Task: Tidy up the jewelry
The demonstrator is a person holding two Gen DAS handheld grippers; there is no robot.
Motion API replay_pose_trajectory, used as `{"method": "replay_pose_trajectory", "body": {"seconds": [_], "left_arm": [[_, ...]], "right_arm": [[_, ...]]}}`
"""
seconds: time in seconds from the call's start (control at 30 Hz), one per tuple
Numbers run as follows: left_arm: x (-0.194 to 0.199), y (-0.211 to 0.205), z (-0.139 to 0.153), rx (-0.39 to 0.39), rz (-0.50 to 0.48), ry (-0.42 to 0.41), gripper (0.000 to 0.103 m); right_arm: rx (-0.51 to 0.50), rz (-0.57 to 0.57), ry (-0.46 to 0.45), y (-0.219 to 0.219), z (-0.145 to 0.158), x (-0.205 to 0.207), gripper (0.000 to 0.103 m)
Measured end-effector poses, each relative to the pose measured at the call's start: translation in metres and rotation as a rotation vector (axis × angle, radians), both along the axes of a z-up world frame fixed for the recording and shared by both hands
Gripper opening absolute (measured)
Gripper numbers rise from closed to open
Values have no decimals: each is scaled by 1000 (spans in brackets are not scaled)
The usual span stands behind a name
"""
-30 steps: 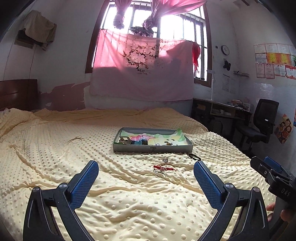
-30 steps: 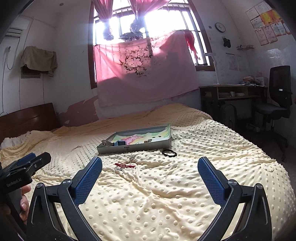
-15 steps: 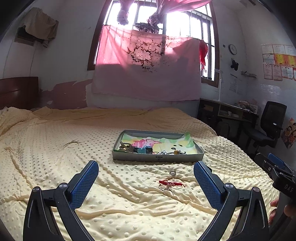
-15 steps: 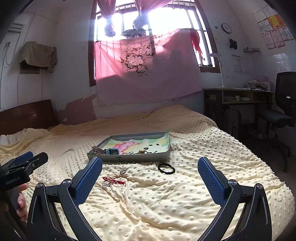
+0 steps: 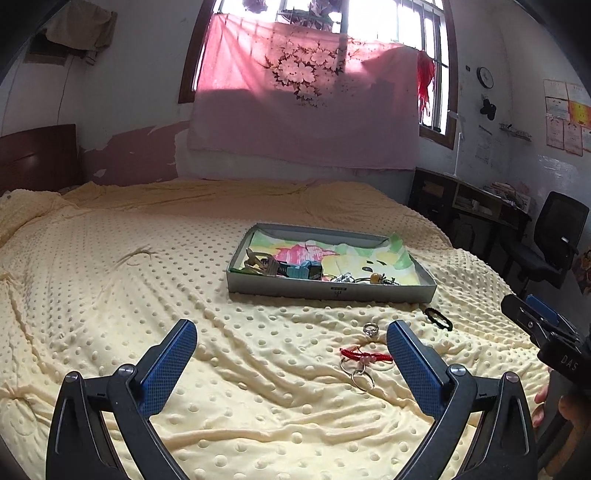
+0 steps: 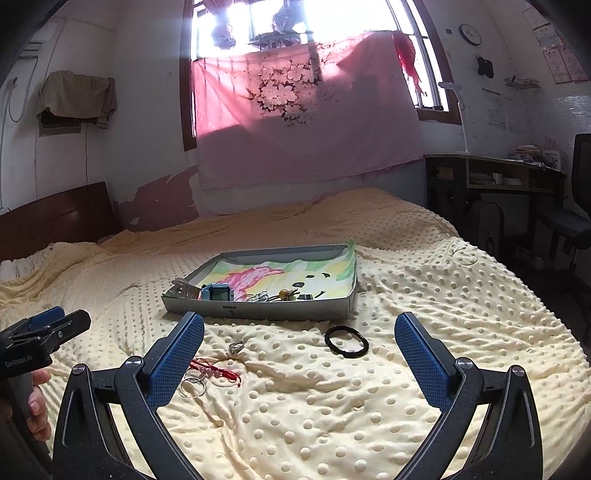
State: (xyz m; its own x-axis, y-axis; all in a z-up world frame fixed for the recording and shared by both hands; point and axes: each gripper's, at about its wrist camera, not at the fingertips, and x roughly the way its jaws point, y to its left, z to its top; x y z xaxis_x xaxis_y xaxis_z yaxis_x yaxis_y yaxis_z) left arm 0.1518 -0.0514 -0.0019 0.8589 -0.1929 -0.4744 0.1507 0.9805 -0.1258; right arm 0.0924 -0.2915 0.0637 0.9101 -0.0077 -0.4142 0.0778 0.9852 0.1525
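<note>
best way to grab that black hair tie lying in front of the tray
Pinch one side of the black hair tie from straight above, one finger inside the loop and one outside. It lies flat on the soft dotted blanket, so a sideways approach would likely slide over it. The right gripper, open, looks nearest.

A bed (image 5: 110,280) under a pale yellow dotted blanket (image 6: 424,295) fills the room. Behind it a pink floral cloth (image 5: 303,110) hangs over the window (image 6: 314,22) (backlit), with a dark desk (image 6: 495,177), office chair (image 5: 546,243) and wall clock (image 5: 484,77) to the right.
</note>
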Motion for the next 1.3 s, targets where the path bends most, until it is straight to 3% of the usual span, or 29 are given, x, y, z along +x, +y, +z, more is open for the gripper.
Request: {"method": "replay_pose_trajectory", "body": {"seconds": [0.07, 0.17, 0.23, 0.37, 0.43, 0.57, 0.63, 0.7, 0.77, 0.83, 1.17, 1.3], "left_arm": [[5, -3, -7, -1, -27, 25, 101], [14, -8, -19, 5, -75, 77, 82], [20, -12, -28, 2, -115, 120, 67], [25, -21, -39, 0, -189, 160, 55], [27, -28, -42, 5, -224, 175, 47], [36, -38, -50, -1, -289, 231, 38], [42, -43, -56, -15, -323, 270, 31], [47, -47, -62, -25, -352, 308, 25], [50, -51, -66, -27, -371, 326, 22], [54, -54, -70, -27, -378, 348, 17], [73, -53, -89, -75, -345, 440, 7], [76, -52, -92, -97, -347, 450, 2]], "right_arm": [[6, 34, 25, 0, -8, 9, 102], [20, 88, 77, 2, -21, 23, 99], [9, 117, 119, 5, -31, 31, 79], [16, 186, 189, 10, -49, 43, 67], [21, 220, 221, 14, -57, 49, 56], [46, 287, 260, 19, -68, 60, 53], [52, 322, 280, 23, -72, 67, 42], [52, 353, 300, 28, -77, 74, 40], [48, 380, 313, 34, -81, 79, 40], [42, 402, 326, 38, -83, 83, 33], [37, 446, 379, 48, -95, 99, 33], [23, 452, 392, 51, -97, 100, 25]]}}
